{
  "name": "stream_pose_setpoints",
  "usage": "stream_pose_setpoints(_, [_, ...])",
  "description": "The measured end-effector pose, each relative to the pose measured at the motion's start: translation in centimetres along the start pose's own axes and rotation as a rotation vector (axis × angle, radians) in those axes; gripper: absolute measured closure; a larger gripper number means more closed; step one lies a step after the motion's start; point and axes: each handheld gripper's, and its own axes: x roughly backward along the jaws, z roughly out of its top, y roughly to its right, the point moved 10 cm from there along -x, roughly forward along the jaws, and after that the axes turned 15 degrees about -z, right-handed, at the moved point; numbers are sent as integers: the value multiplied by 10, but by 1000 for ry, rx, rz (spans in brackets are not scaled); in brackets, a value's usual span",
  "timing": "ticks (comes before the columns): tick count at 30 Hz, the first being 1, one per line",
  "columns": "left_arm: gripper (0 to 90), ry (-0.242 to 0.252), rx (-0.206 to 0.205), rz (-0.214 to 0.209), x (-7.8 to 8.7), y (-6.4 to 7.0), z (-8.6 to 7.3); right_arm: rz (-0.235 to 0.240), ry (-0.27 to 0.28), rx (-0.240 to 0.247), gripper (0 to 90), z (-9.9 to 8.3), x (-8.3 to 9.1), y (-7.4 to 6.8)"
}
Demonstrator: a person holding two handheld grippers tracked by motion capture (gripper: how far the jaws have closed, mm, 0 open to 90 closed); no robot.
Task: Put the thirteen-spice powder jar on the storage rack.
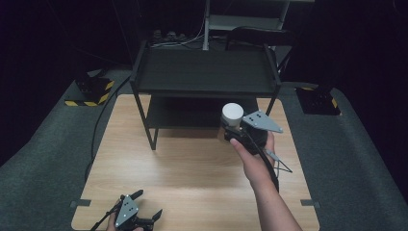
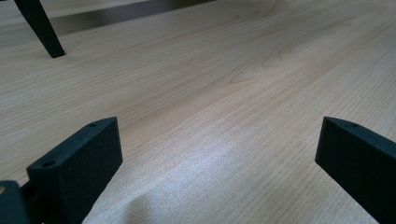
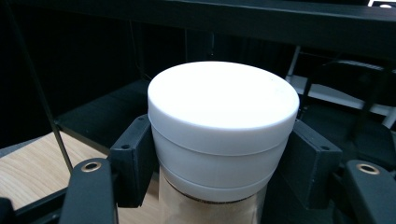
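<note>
Wooden tabletop (image 1: 192,168) carries a black rack (image 1: 204,72); right gripper (image 3: 219,154) clamps white-lidded jar (image 3: 223,126) centre frame; left gripper (image 2: 219,158), lower left, jaws wide.

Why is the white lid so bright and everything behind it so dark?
In the right gripper view, light strikes the white lid so hard its top washes out, while the black shelf behind stays in shadow. In the high view, the table is lit and the room around it is dark.
</note>
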Motion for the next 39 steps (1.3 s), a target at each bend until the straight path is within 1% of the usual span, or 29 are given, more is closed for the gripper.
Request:
stream_pose_setpoints(1, [7,1,0,-1,0,0,0,12,-1,0,340,3,-6,-7])
stream_pose_setpoints(4, [7,-1,-2,-4,0,-1,0,18,-6,3,340,6,-16,-19])
stream_pose_setpoints(6, [7,1,-1,-4,1,-1,0,21,-7,1,340,6,-18,-21])
stream_pose_setpoints(7, [7,3,-1,-4,1,-1,0,28,-15,-1,340,8,-25,-28])
stream_pose_setpoints(8, [7,3,-1,-4,1,-1,0,28,-15,-1,340,8,-25,-28])
stream_pose_setpoints(11, [7,3,1,-6,1,-1,0,32,-17,2,340,9,-36,-35])
stream_pose_setpoints(13, [7,4,2,-13,1,-2,0,21,-11,2,340,10,-44,-39])
stream_pose_setpoints(15, [7,6,7,-13,1,-3,0,14,-6,4,340,11,-47,-40])
stream_pose_setpoints(17, [7,7,9,-12,1,-3,0,1,-6,-1,340,12,-56,-40])
stream_pose_setpoints(18, [7,7,9,-12,1,-3,0,1,-6,-1,340,12,-56,-40])
stream_pose_setpoints(21, [7,7,9,-10,1,-3,0,-10,-6,-14,340,14,-65,-40])
stream_pose_setpoints(23, [7,4,8,-10,1,-3,0,-28,-7,-30,340,16,-73,-40])
stream_pose_setpoints(26, [7,9,11,-11,1,-3,0,-43,-8,-44,340,16,-80,-42])
stream_pose_setpoints(30, [7,11,16,-10,1,-4,0,-66,17,-39,340,16,-88,-44])
stream_pose_setpoints(32, [7,12,17,-11,2,-4,-1,-68,18,-40,340,16,-89,-44])
stream_pose_setpoints(35, [7,15,19,-14,2,-4,-1,-65,5,-48,340,14,-94,-44])
stream_pose_setpoints(39, [7,17,21,-13,2,-4,-1,-67,7,-43,339,13,-96,-45])
